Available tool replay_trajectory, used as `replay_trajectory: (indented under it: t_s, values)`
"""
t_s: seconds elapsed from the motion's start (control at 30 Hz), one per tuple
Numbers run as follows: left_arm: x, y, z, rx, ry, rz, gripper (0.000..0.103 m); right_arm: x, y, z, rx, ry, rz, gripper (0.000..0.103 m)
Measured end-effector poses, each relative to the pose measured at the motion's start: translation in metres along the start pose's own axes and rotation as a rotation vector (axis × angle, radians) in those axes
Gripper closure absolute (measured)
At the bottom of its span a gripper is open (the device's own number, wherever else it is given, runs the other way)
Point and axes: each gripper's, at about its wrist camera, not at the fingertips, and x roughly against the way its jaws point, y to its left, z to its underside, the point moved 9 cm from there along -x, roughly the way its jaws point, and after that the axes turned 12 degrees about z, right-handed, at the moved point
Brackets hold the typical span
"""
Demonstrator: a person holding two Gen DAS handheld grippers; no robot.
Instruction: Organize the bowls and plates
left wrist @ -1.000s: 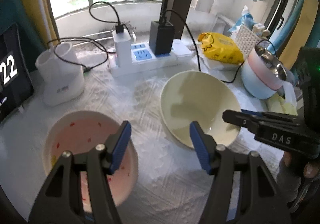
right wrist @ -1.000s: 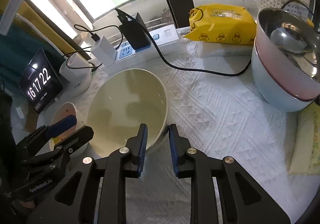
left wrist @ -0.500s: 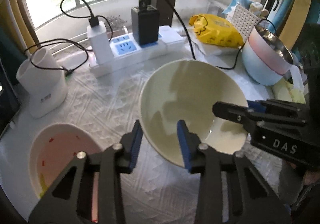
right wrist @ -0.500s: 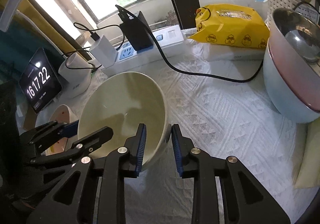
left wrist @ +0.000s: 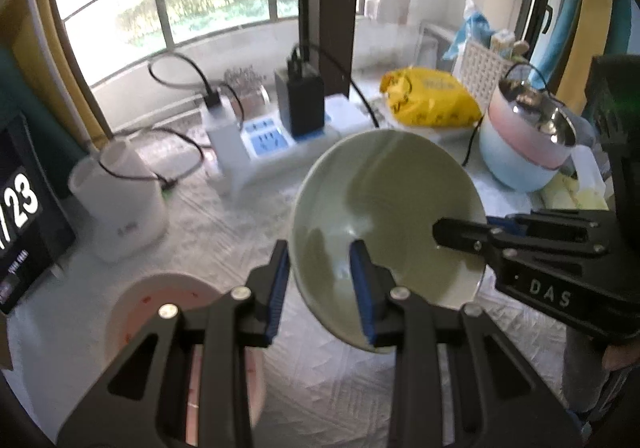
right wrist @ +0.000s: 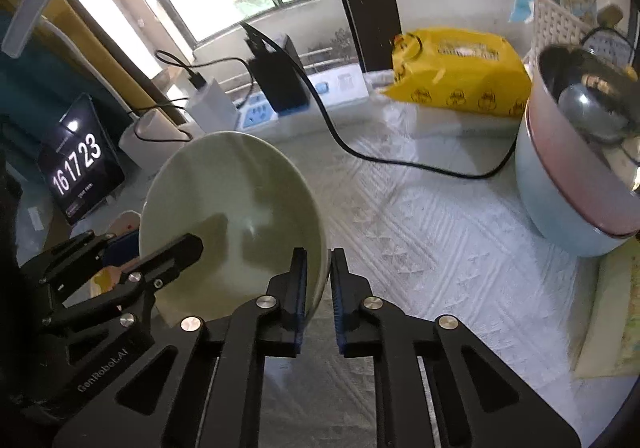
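A pale green bowl (left wrist: 384, 208) is held tilted in the air above the white cloth; it also shows in the right wrist view (right wrist: 232, 208). My right gripper (right wrist: 318, 288) is shut on the bowl's near rim. My left gripper (left wrist: 320, 280) straddles the bowl's opposite rim, one finger inside and one outside, with a gap left, so it is open. A pink-inside bowl (left wrist: 160, 304) with red specks sits on the cloth under the left gripper, and part of it shows in the right wrist view (right wrist: 126, 224).
A stack of pots with a steel one on top (right wrist: 580, 168) stands at the right. A yellow packet (right wrist: 460, 68), a power strip with chargers (left wrist: 272, 136), a white container (left wrist: 120, 192) and a clock display (right wrist: 76, 164) line the back and left. A black cable (right wrist: 400, 160) crosses the cloth.
The green bowl has been lifted higher and tilted. My left gripper narrowed from wide open and moved from above the pink bowl to straddle the green bowl's rim.
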Motion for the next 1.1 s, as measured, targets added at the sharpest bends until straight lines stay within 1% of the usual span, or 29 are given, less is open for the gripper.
replay_trajectory:
  t_s: [0.2,0.33,0.9,1.1]
  values:
    - [0.023,-0.004,-0.006,-0.011,-0.044,0.001,0.072,0.025,0.002,-0.013,0.011,-0.06,-0.004,0.092]
    - [0.036,-0.01,-0.006,-0.015,-0.06,0.005,0.072,0.04,0.002,-0.015,0.004,-0.083,-0.003,0.092]
    - [0.082,-0.027,0.008,-0.012,-0.112,0.008,0.072,0.083,0.016,0.004,0.003,-0.123,-0.009,0.092]
    - [0.093,-0.032,0.017,-0.004,-0.116,0.021,0.072,0.097,0.019,0.014,-0.003,-0.136,-0.007,0.092]
